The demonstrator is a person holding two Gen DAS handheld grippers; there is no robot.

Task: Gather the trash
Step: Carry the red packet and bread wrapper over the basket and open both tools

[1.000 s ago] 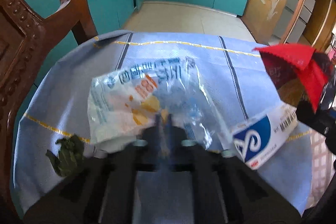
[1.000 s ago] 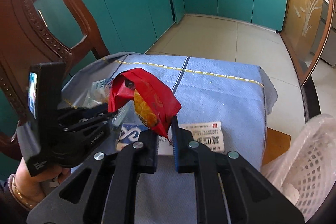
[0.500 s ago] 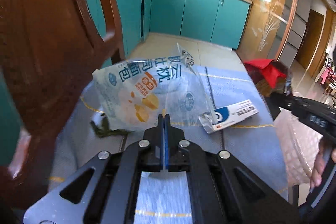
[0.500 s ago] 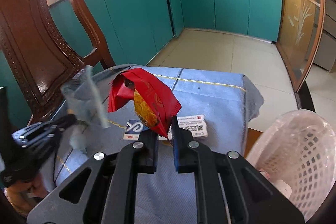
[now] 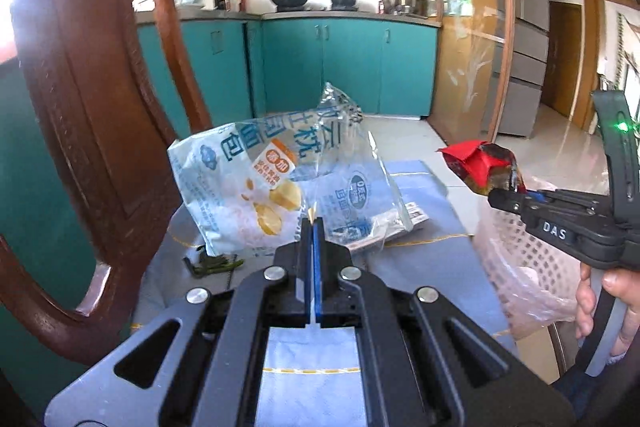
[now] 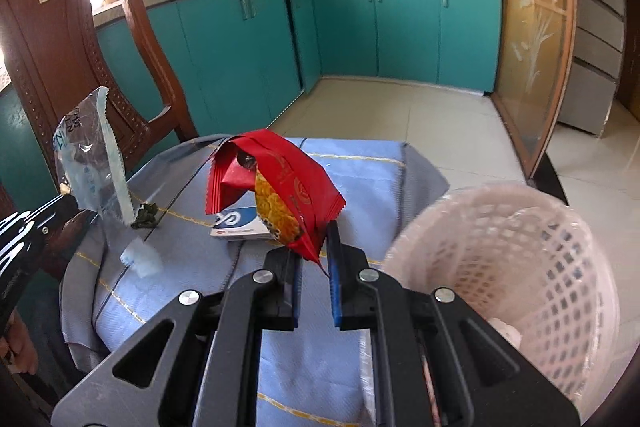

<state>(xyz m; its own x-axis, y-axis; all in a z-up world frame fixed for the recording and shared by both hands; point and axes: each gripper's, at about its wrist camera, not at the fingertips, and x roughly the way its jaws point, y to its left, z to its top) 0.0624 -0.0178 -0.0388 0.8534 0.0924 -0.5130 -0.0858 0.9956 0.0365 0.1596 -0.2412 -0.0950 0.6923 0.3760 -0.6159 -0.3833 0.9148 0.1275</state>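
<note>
My left gripper (image 5: 313, 223) is shut on the lower edge of a clear bread bag (image 5: 272, 187) with blue print, which hangs above the blue tablecloth (image 5: 416, 183). In the right wrist view that bag (image 6: 86, 159) shows at the far left. My right gripper (image 6: 316, 253) is shut on a corner of a red snack wrapper (image 6: 280, 179), which stands up over the table. In the left wrist view the red wrapper (image 5: 478, 163) and the right gripper (image 5: 505, 195) are just above a white mesh basket (image 5: 516, 259). This basket (image 6: 520, 267) stands right of the table.
A blue and white flat box (image 6: 240, 225) and a small green scrap (image 6: 146, 215) lie on the tablecloth (image 6: 360, 179). A carved wooden chair (image 5: 92, 107) stands close on the left. Teal cabinets and tiled floor lie beyond. A hand (image 5: 608, 291) holds the right gripper's handle.
The left gripper has lifted the bread bag off the table and pulled back, up beside the chair. The right gripper has moved right with the red wrapper, towards the basket.
</note>
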